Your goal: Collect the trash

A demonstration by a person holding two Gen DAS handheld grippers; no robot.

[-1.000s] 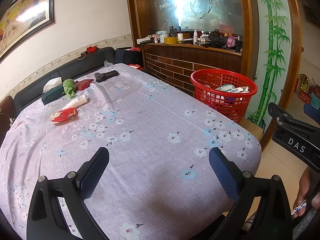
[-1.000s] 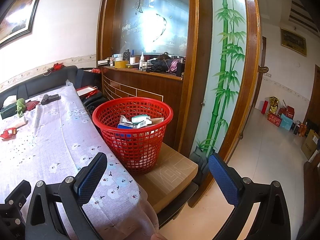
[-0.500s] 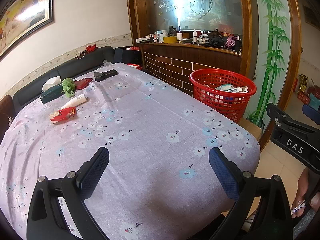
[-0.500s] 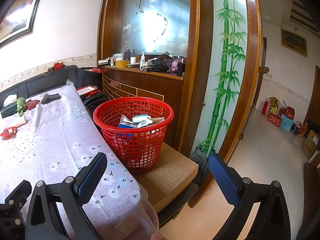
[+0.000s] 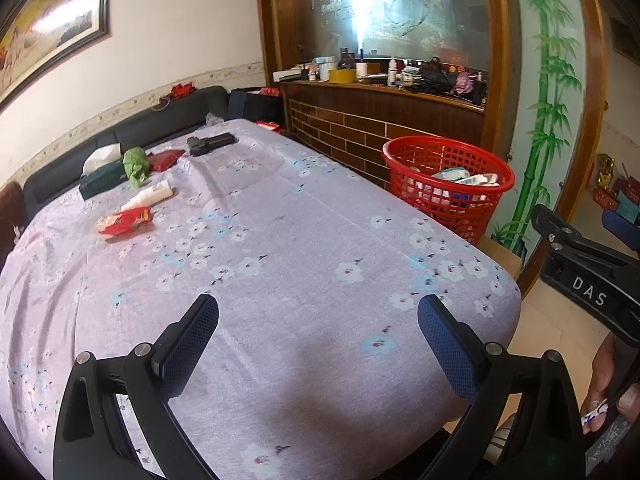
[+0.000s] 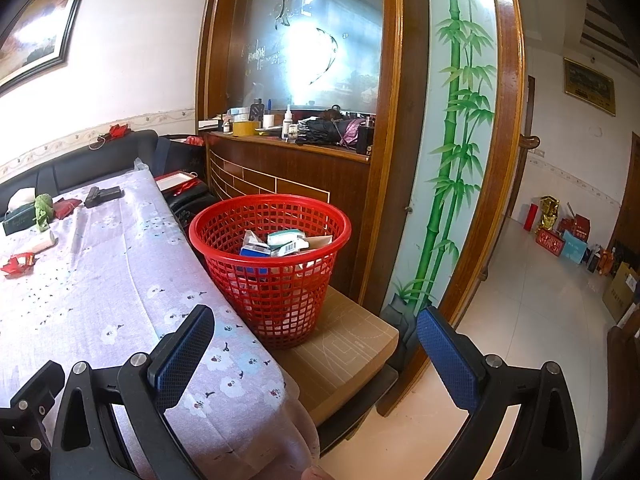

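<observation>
Red wrapper [image 5: 125, 220]: crumpled, lying on the far left of the flowered desk [image 5: 280, 248]; likely the nearest piece of trash, so a sensible first pick.
White tube [image 5: 147, 196]: just beyond the wrapper, on its side; take it across its narrow width so it does not roll.
Green wad [image 5: 136, 165]: further back, beside a tissue box [image 5: 100, 178]; soft, so close on its bulk, not an edge.
Left claw [image 5: 318, 340]: spread wide and empty, hovering over the near desk edge, well apart from the trash; it must reach forward and left, then come down flat so the cloth is not pinched.
Red basket [image 6: 270, 264]: off the desk's right side on a cardboard box [image 6: 348, 344], already holding cartons; release above its rim.
Right claw [image 6: 316, 352]: also wide apart, holding nothing, near the basket.
</observation>
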